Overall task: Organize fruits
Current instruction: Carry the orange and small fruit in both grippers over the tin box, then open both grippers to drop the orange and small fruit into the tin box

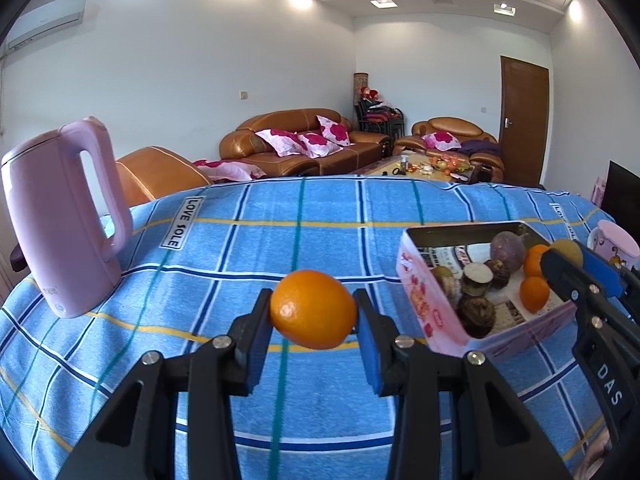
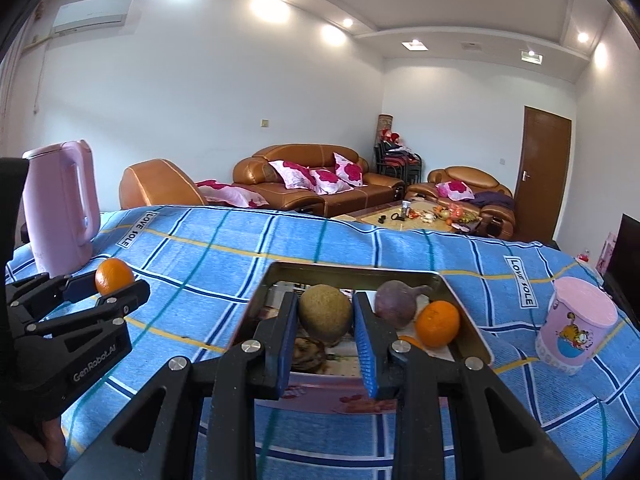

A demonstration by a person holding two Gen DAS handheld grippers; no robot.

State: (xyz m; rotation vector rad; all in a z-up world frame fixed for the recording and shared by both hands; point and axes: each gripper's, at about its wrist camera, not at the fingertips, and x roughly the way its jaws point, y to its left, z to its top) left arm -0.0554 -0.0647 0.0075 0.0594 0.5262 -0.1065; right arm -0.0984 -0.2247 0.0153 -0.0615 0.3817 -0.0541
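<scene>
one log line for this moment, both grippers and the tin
left gripper: shut on orange, over cloth | right gripper: shut on brown fruit, over tin | tin: holds oranges, purple fruit

Left gripper (image 1: 314, 320): fingers (image 1: 256, 332) clamped on an orange (image 1: 313, 309), lower centre of its frame. Right gripper (image 2: 325, 322): fingers (image 2: 366, 344) clamped on a brown round fruit (image 2: 325, 314), lower centre, tilted slightly downward.

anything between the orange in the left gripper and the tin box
Nothing on the cloth lies between the orange in the left gripper and the tin box, but the right gripper hangs over the box, holding a brown fruit.
</scene>
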